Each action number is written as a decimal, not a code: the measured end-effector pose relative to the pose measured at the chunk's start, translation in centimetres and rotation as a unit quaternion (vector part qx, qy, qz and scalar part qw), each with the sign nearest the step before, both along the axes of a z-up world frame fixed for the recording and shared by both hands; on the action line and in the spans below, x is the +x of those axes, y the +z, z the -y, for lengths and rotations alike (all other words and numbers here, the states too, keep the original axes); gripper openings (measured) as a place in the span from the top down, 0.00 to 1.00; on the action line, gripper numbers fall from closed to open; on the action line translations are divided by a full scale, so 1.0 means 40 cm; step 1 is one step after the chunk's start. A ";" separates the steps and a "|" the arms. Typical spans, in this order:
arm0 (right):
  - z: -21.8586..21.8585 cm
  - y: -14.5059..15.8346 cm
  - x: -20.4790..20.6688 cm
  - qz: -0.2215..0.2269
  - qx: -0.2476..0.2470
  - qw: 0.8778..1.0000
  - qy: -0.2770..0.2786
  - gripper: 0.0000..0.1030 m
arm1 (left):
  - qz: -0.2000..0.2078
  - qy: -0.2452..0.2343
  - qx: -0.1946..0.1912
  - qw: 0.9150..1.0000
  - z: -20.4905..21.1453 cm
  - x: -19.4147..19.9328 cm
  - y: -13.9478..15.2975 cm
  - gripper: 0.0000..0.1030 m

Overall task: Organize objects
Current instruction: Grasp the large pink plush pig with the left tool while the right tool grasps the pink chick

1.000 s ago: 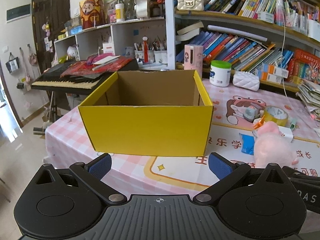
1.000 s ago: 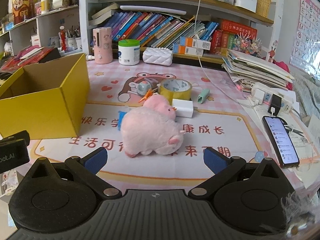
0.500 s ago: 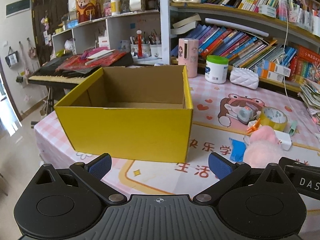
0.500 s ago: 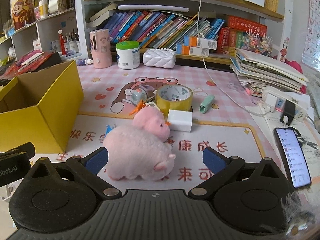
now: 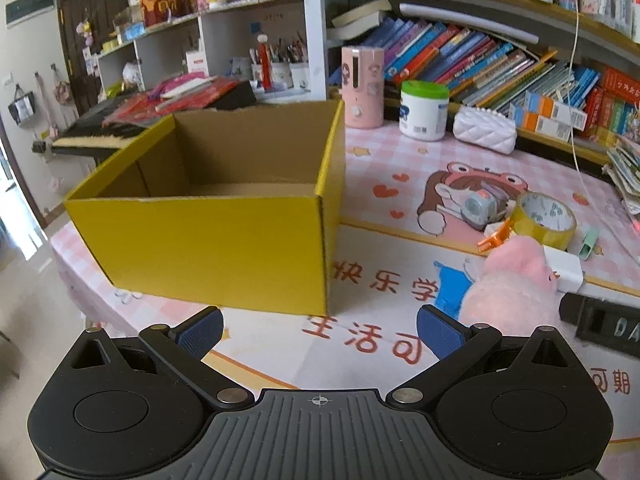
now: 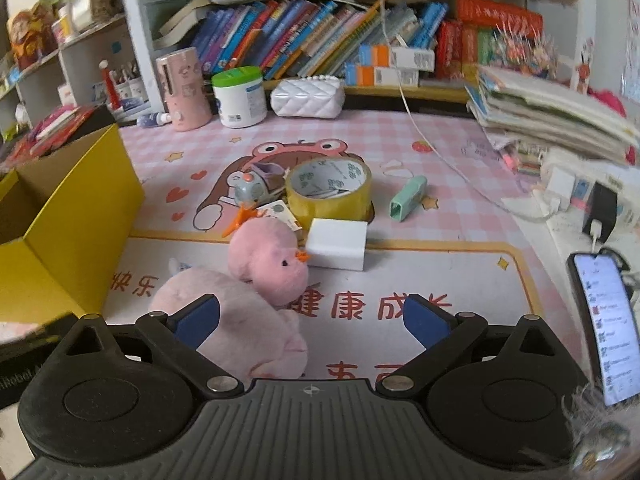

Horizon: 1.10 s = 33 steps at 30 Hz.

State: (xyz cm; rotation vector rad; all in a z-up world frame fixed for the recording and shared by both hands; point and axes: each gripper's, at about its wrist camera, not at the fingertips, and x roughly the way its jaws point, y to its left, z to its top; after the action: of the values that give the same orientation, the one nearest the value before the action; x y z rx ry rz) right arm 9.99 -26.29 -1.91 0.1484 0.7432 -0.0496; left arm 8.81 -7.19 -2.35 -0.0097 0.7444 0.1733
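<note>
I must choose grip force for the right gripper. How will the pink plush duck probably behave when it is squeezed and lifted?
The pink plush duck looks furry and stuffed, so it will probably squash between the open right gripper fingers and feel light. Its head leans to one side, so it may flop. Rolling seems unlikely.

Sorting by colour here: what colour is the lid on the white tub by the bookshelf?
Green. The tub's lid shows best in the right wrist view.

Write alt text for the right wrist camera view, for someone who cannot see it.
An open two-finger right gripper hangs just above a pink plush duck lying on a pink cartoon table mat. Behind the toy sit a white charger block and a yellow tape roll; a yellow cardboard box stands to the left.
</note>
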 end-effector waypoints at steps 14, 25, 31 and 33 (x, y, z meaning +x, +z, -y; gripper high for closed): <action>0.133 0.025 0.024 0.055 0.022 0.996 -0.065 0.03 | -0.014 -0.113 -0.080 0.990 0.142 0.052 -0.024 0.00; 0.181 0.018 0.055 0.044 0.010 0.998 -0.036 0.03 | -0.083 -0.095 -0.156 0.980 0.187 0.135 -0.091 0.08; 0.159 0.003 0.088 0.030 0.016 0.999 0.006 0.03 | -0.074 -0.093 -0.174 0.977 0.169 0.125 -0.080 0.24; 0.147 0.001 0.103 0.029 0.023 0.999 0.020 0.04 | -0.060 -0.097 -0.166 0.980 0.159 0.107 -0.063 0.24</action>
State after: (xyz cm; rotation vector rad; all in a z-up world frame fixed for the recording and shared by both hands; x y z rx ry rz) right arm 14.11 -32.17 -1.88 0.1775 0.6899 0.0106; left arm 13.09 -13.54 -4.85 -0.2446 0.8822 -0.1390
